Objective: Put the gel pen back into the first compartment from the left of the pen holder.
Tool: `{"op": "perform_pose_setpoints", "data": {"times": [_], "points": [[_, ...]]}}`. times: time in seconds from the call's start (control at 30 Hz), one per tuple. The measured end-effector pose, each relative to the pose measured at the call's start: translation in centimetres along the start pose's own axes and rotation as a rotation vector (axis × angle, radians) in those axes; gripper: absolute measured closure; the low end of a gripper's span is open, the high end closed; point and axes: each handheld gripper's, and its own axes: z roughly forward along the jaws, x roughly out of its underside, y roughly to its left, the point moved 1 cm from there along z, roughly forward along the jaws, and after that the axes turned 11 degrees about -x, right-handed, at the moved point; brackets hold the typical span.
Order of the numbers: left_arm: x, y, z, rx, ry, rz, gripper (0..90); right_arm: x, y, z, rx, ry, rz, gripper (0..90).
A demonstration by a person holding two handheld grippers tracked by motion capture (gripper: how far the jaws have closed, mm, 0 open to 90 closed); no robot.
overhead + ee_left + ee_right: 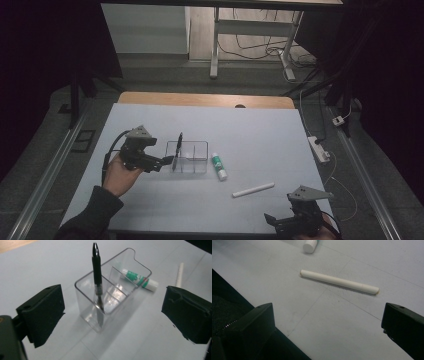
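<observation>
A clear plastic organizer (196, 146) with compartments stands on the pale table sheet (150, 120). A black pen (177, 150) stands upright in its left compartment. My left gripper (167, 161) sits just left of the organizer, open, and nothing lies between its pads. In the left gripper view the pen (97, 282) and organizer (130, 265) stand beyond the wide-spread jaws of the gripper (113, 307). A white stick (253, 190) lies flat at front right. My right gripper (280, 222) is open near the front edge, with the stick (339, 282) ahead of it (327, 322).
A green-and-white glue stick (218, 166) lies just right of the organizer and appears again as a glue stick (140, 280) behind it. Its white cap (310, 246) is at the top of the right gripper view. The table's front edge runs close under the right gripper.
</observation>
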Motion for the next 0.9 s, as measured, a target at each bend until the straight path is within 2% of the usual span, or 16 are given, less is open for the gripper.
{"op": "perform_pose_setpoints", "data": {"times": [0.07,0.1,0.17,0.2,0.23,0.27,0.37,0.53,0.7,0.9], "points": [[0.3,0.0,-0.4,-0.001,-0.003,-0.002,3.2,0.0,0.0,0.0,-0.001,0.001,0.000,0.0],[1.0,-0.1,-1.1,-0.002,-0.001,0.002,2.4,0.0,0.0,0.0,-0.001,0.001,0.000,0.0],[1.4,-0.1,-1.5,-0.007,0.001,0.006,1.2,0.0,0.0,0.0,-0.002,0.002,0.000,0.0],[2.2,-0.2,-2.3,-0.011,0.005,0.009,0.7,0.0,0.0,0.0,-0.003,0.003,0.000,0.0],[2.2,-0.2,-2.3,-0.011,0.005,0.009,0.5,0.0,0.0,0.0,-0.003,0.003,0.000,0.0],[3.0,-0.3,-3.0,-0.009,0.006,0.005,0.5,0.0,0.0,0.0,-0.002,0.006,-0.001,0.0],[4.5,-0.5,-4.1,0.008,-0.002,-0.018,0.6,0.0,0.1,0.0,0.001,0.009,-0.002,0.0],[7.0,-0.9,-5.6,0.015,0.012,-0.040,0.5,0.0,0.1,0.0,-0.002,0.007,-0.004,0.0],[9.5,-1.4,-7.0,-0.005,0.033,-0.063,0.0,0.0,0.1,0.1,0.001,0.010,-0.013,0.0],[12.2,-1.5,-8.5,-0.011,0.052,-0.105,0.0,0.0,0.2,0.1,0.001,0.012,-0.013,0.0]]}}
